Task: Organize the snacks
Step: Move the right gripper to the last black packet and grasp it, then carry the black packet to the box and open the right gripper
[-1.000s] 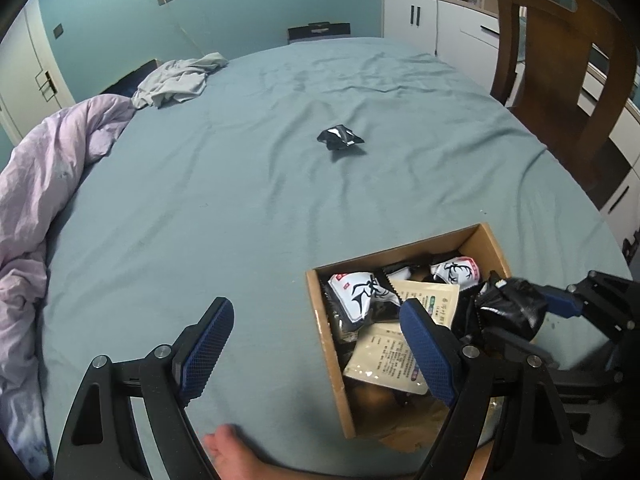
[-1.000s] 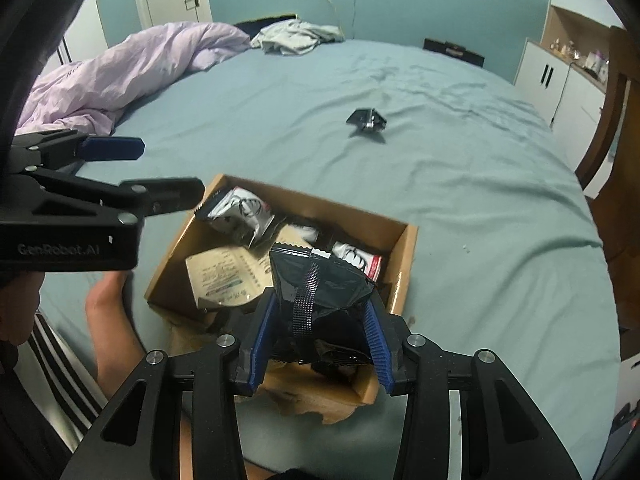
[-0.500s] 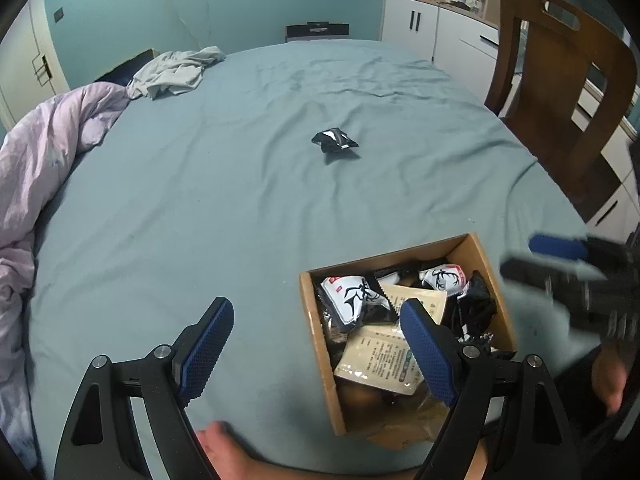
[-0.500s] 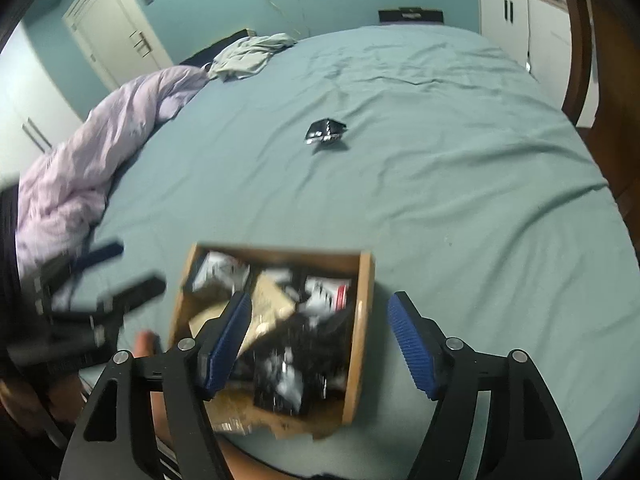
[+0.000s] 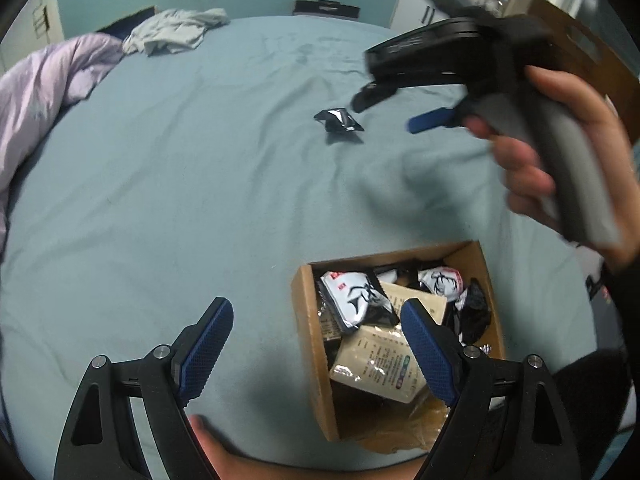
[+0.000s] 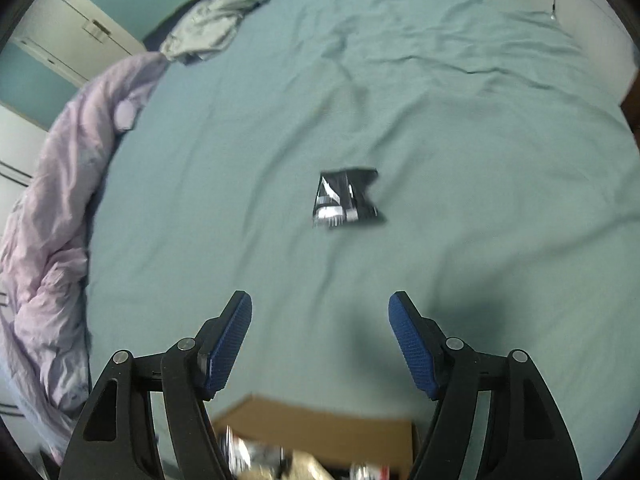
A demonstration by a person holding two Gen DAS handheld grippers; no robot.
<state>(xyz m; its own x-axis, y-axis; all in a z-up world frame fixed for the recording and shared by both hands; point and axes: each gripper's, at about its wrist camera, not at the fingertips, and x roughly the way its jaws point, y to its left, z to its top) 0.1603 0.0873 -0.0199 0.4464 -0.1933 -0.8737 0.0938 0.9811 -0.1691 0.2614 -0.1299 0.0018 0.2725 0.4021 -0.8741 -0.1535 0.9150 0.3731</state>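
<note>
A big bed (image 6: 440,120) with a blue-green sheet fills both views. A purple blanket (image 6: 52,240) is bunched along its left side, and a gray cloth (image 5: 176,34) lies at the far end. At the near edge sits a brown cardboard box (image 5: 310,360) full of snack packs (image 5: 356,296). One small black snack pack (image 6: 346,198) lies alone in the middle of the bed, well apart from the box. The left hand-held gripper (image 5: 316,354) is spread wide, with nothing in it. The right hand-held gripper (image 6: 320,340) has just been opening; its jaws are spread with nothing between them, and it points at the lone pack.
</note>
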